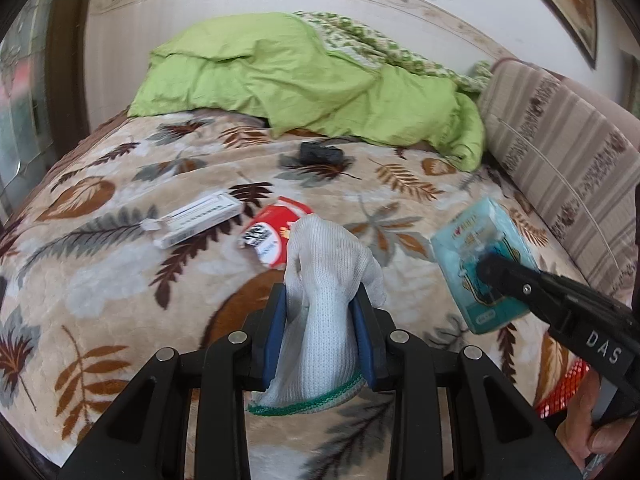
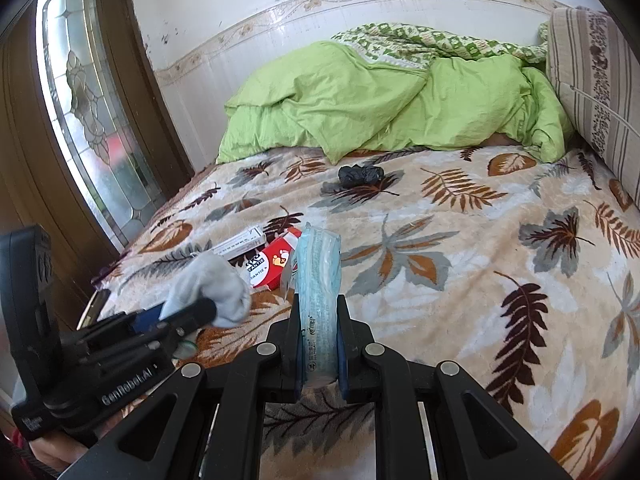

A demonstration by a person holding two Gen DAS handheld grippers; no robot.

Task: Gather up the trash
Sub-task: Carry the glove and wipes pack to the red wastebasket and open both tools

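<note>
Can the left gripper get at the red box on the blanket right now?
Probably not yet. The red box lies unobstructed just ahead, but the left gripper is shut on a white glove, so its jaws are occupied until that is dropped.

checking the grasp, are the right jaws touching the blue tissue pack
Touching. The right wrist view shows the right gripper with both jaws pressed flat against the sides of the blue tissue pack, no gap.

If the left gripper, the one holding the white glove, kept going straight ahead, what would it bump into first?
Probably the red box lying on the leaf-patterned blanket, just beyond the white glove that the left gripper holds. Depth is hard to judge here.
</note>
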